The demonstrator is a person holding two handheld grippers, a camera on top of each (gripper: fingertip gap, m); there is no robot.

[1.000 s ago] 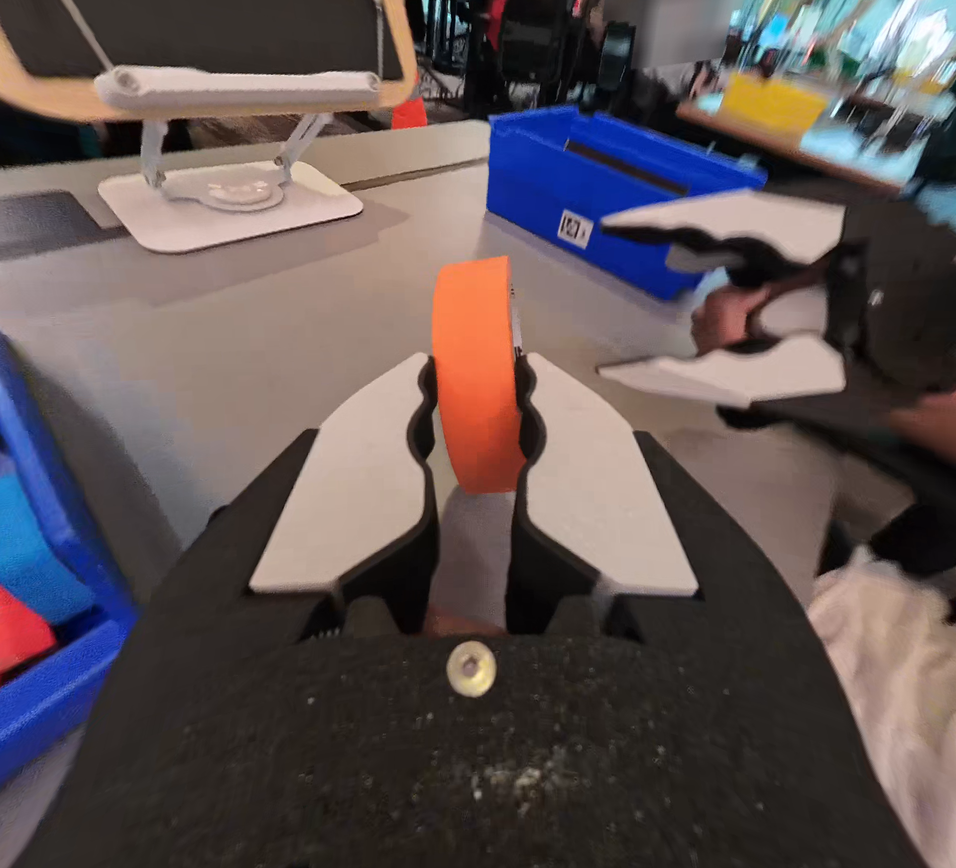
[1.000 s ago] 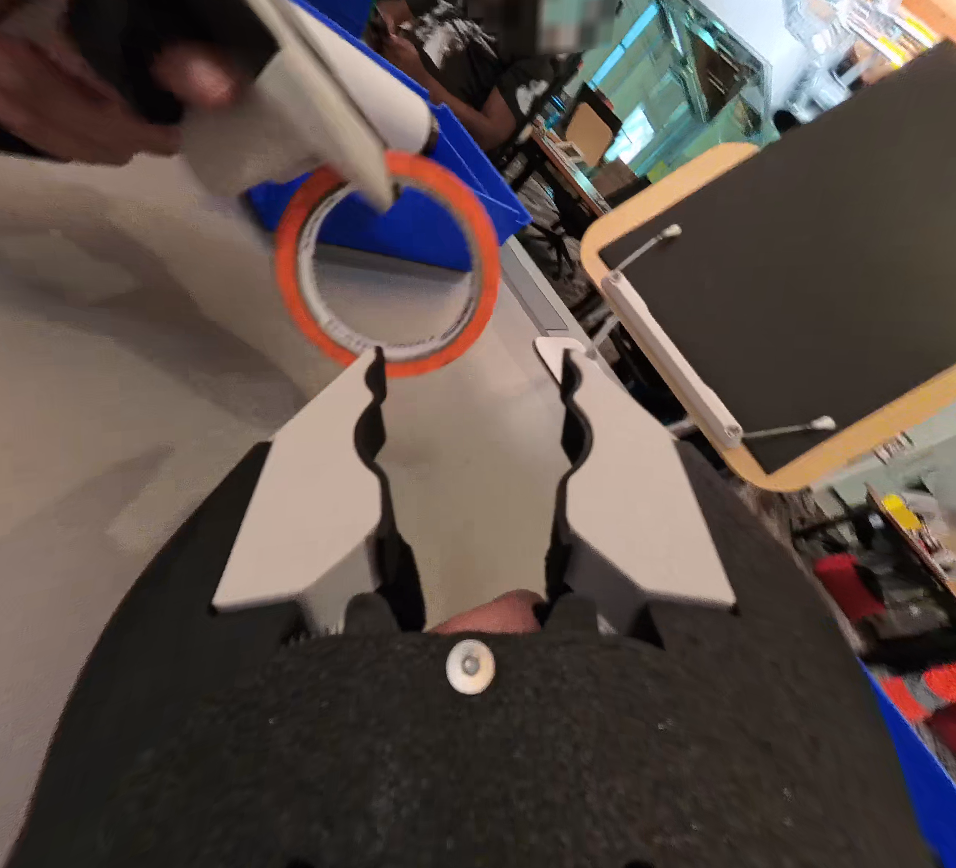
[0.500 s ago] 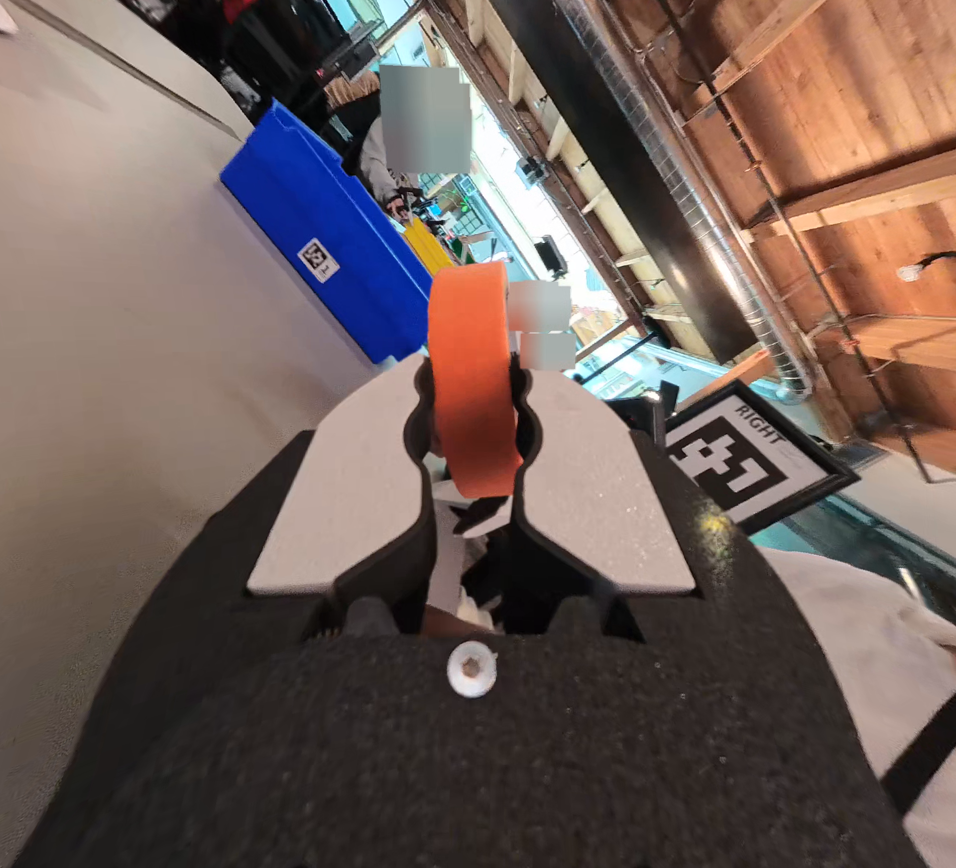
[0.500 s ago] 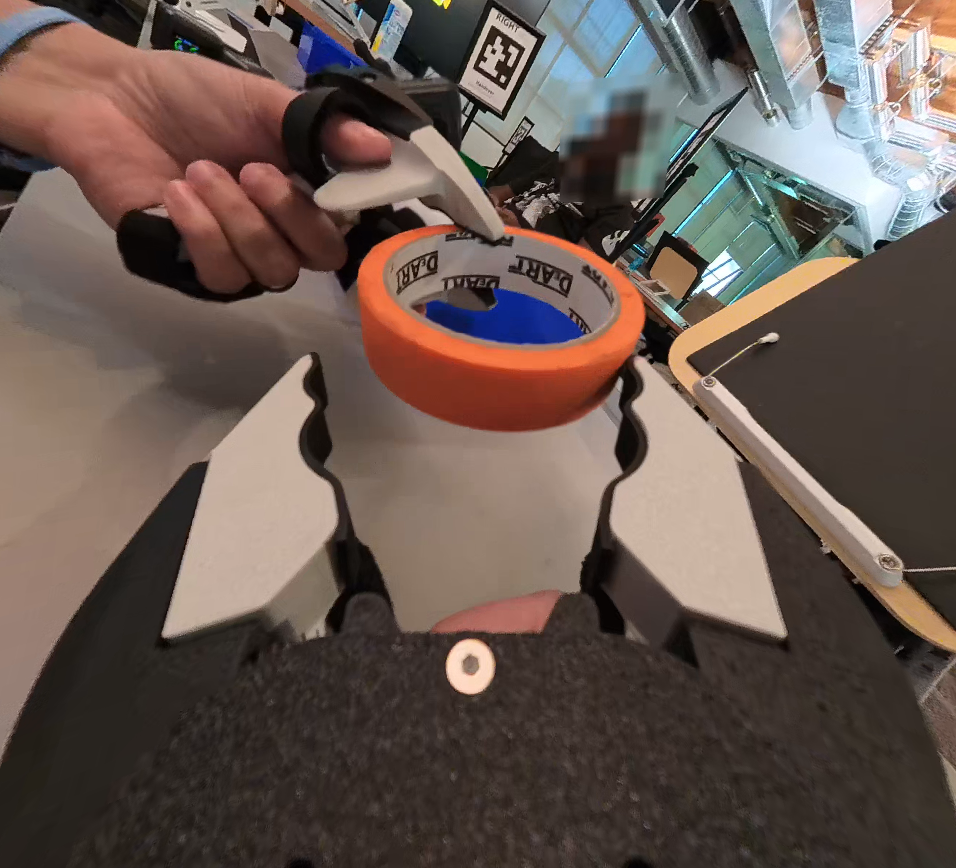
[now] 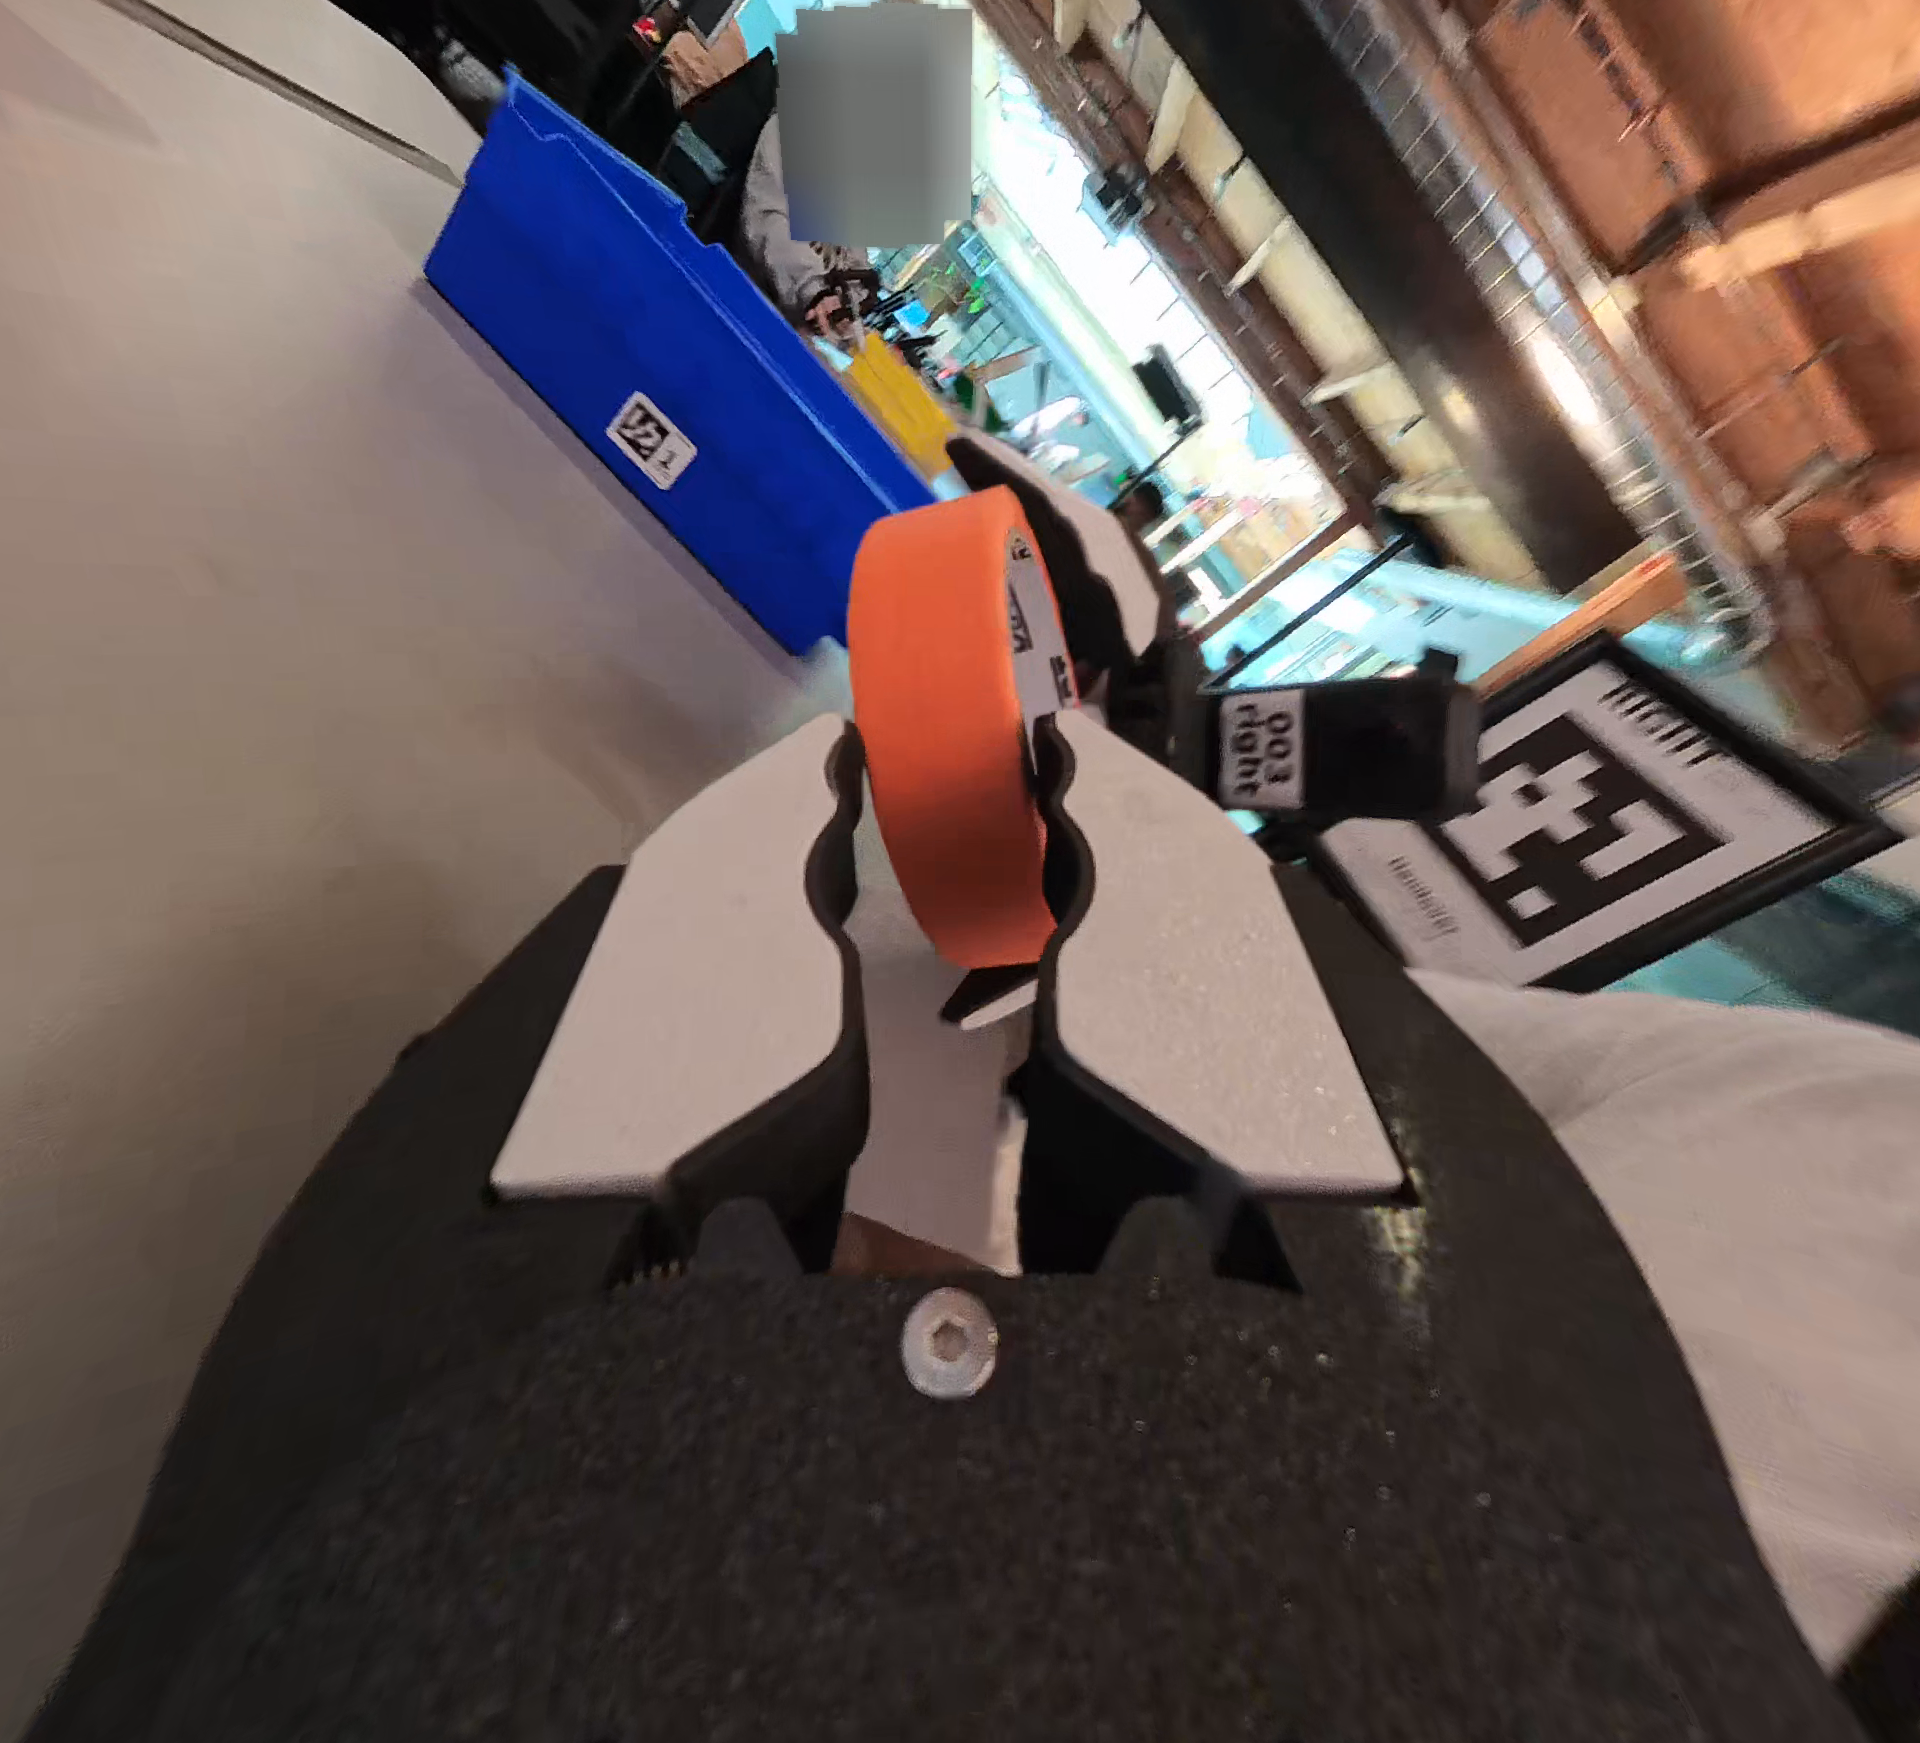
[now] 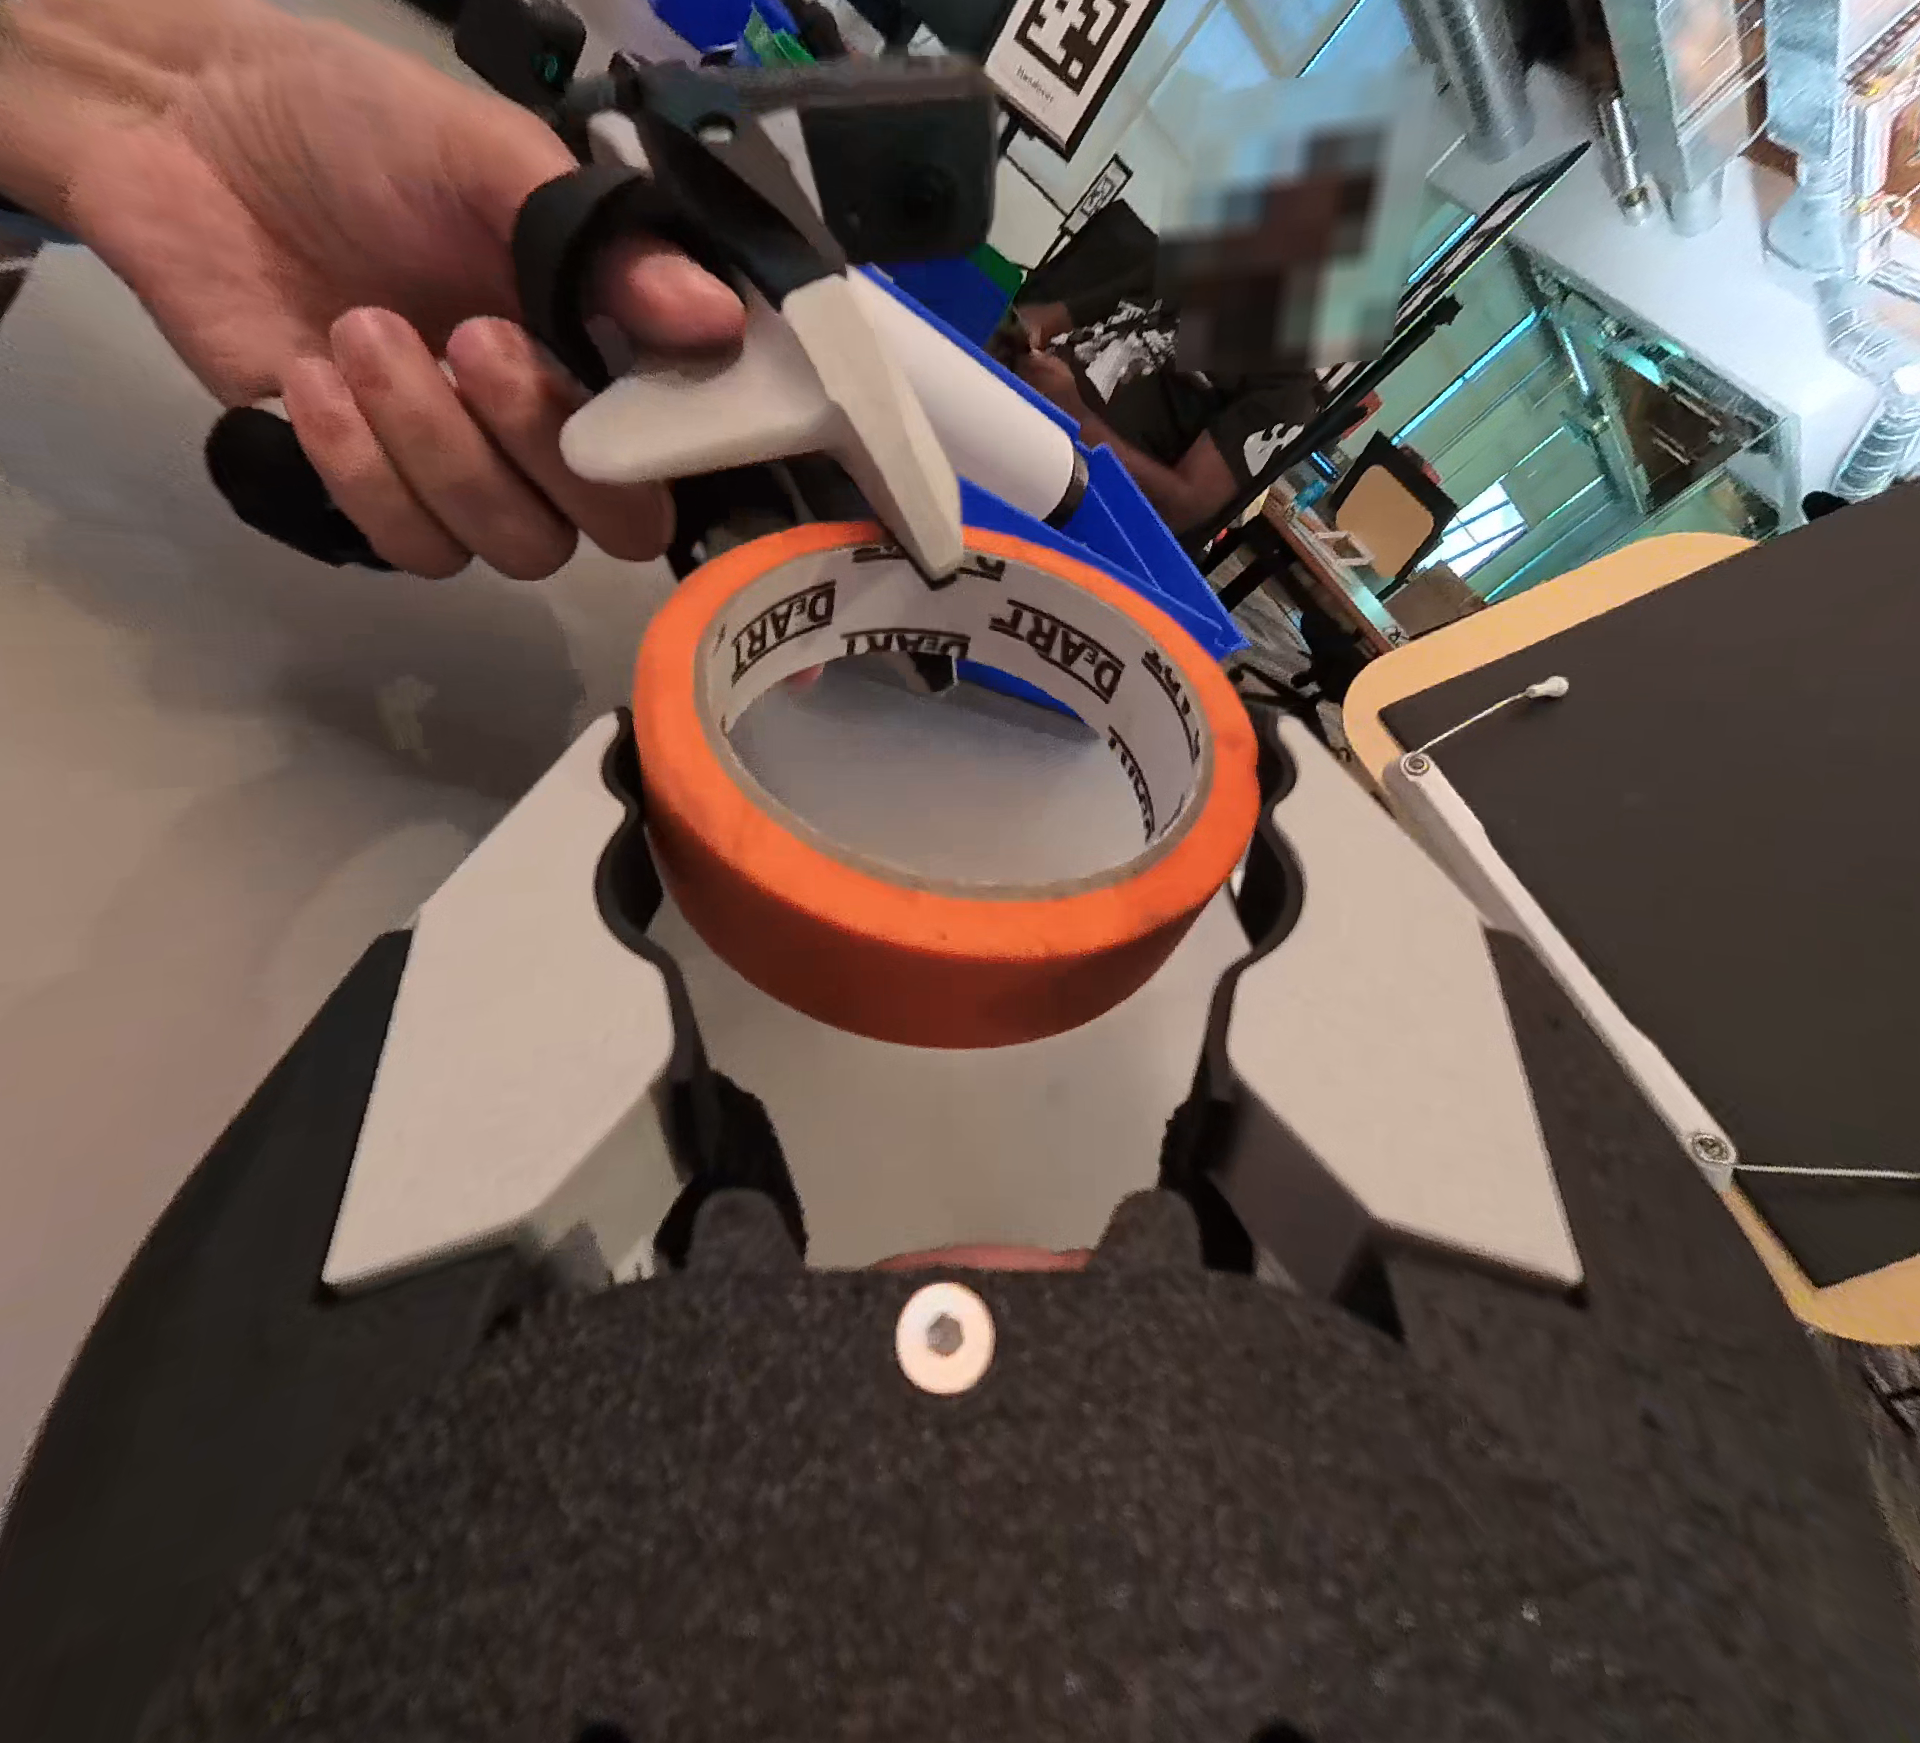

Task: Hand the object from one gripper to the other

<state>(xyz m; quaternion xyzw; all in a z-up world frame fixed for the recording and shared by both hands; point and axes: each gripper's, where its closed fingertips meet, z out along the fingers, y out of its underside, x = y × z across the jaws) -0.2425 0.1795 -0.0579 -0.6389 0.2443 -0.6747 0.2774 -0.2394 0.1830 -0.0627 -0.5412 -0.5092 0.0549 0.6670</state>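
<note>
Behind the grippers a busy workshop runs off under timber beams and ducting, and below them lies a pale grey table (image 5: 260,654) carrying a blue bin (image 5: 644,415); a dark board with a light wooden rim (image 6: 1662,862) shows at the right of the right wrist view. Held clear above the table is the roll of orange tape (image 6: 935,862), and both tools are on it. The left gripper (image 5: 948,779) is pinching the roll across its width, one finger on each flat side of the ring; in the right wrist view its upper fingertip (image 6: 940,550) lies on the far edge of the roll. The right gripper (image 6: 940,820) has its fingers spread wide round the outside of the roll, the wavy black pads just beside or perhaps touching the orange band on either side; whether they press on it yet I cannot tell. The roll looks light and fairly stiff, a wound ring on a card core that should stand a firm squeeze without crushing, though hard pressure across its diameter might push it slightly oval. Its outer band looks matte, so slipping seems unlikely. Gripping across the diameter in the pad notches looks sound, provided the left gripper lets go only once the right has closed.
</note>
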